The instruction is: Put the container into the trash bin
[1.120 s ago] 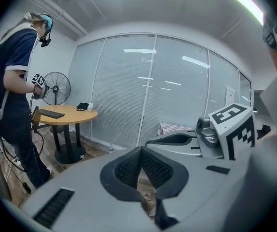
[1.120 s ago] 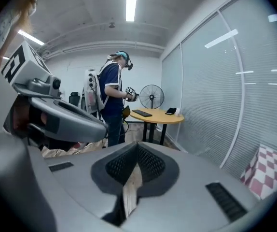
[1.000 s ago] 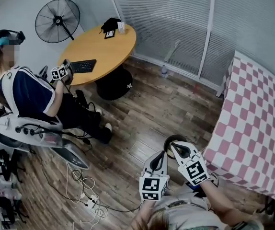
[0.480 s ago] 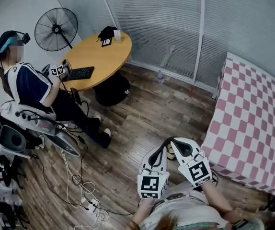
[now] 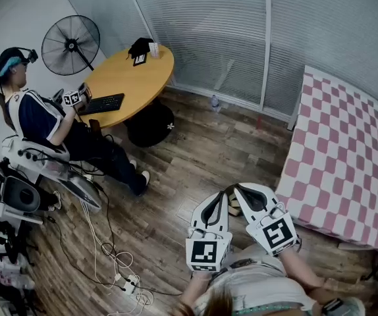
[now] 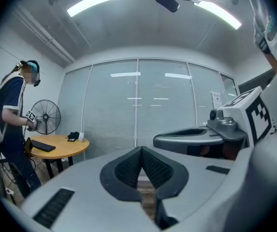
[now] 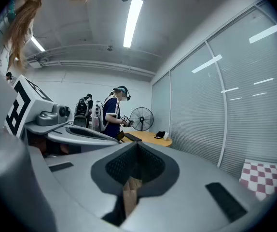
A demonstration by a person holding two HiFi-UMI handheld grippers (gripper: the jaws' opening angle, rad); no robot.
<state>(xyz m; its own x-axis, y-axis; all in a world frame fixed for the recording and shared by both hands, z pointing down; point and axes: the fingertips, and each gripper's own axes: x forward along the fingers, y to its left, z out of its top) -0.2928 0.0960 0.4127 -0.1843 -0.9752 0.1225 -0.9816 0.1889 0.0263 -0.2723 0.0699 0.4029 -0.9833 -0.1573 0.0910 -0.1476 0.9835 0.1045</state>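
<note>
— Slatted blinds (image 5: 195, 25) run along the glass walls ahead of us, above a plank floor (image 5: 195, 150). Anything we can read?

— Only the black-and-white square marker (image 5: 207, 252) on our left tool (image 6: 141, 152) and a second marker (image 5: 280, 232) on the right tool (image 7: 137, 148); neither carries lettering. A white sheet (image 6: 216, 99) on the glass is too small for us to read.

— And the tools?

— Both have their pads pressed together on nothing; floorboards show through the slit beneath.

— The container?

— We cannot tell where it is. At right lies the pink-checked surface (image 5: 353, 163); at upper left stands a round wooden surface (image 5: 130, 78) with a keyboard (image 5: 101, 103), beside a fan (image 5: 70, 45) and a seated person (image 5: 37, 120).
</note>
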